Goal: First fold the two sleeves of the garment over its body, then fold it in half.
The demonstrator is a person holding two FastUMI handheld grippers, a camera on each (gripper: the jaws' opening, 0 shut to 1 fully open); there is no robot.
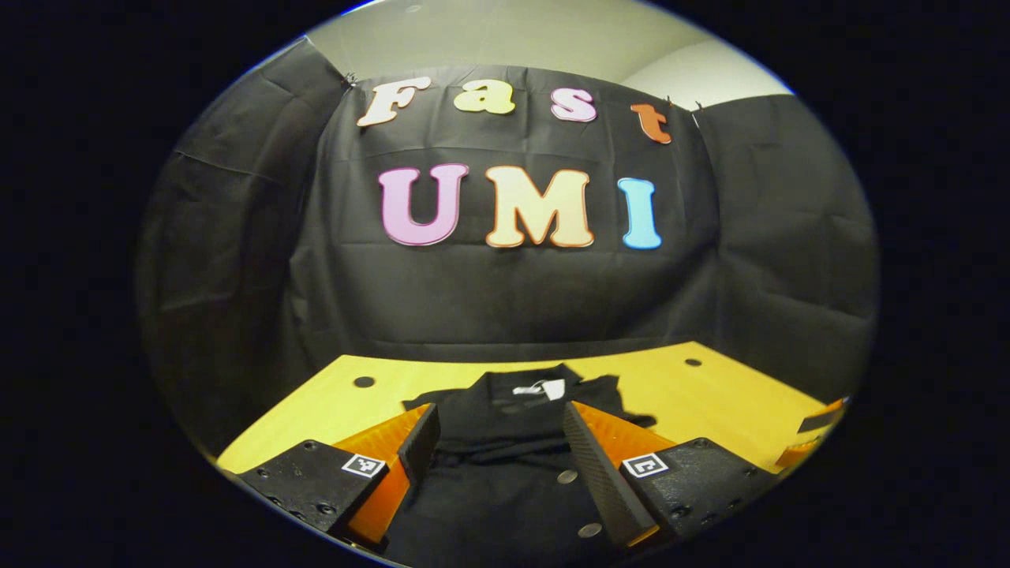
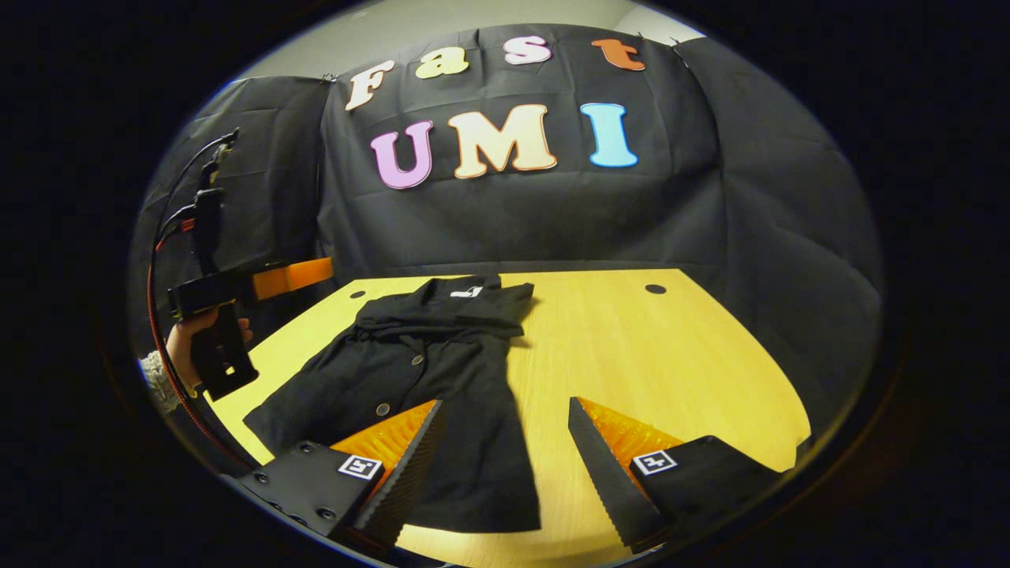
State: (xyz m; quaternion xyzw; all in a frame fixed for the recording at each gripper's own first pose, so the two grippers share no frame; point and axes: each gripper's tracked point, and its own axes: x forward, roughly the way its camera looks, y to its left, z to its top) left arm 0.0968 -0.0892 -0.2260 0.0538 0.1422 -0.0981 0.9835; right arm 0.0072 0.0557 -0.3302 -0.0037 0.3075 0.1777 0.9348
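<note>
Judging from how the black garment [image 2: 426,371] lies on the yellow table [image 2: 655,355], collar at the far end, hem at the near end, buttons running down the front, its sleeves look already gathered over the body, so the step in hand seems to be the fold in half. The right gripper [image 2: 505,465] hovers with jaws released over the near hem, its left finger above the cloth and its right finger above bare table; the left gripper [image 1: 497,465] hangs above the garment's middle, also released, holding nothing. To do it well, each gripper should pinch a near hem corner, taking all layers, then lift and carry them evenly toward the collar so the sleeves do not slip out. A white label [image 1: 544,388] sits inside the collar; any writing on it is too small to read. A hand [image 2: 185,343] holds the left gripper at the table's left edge.
</note>
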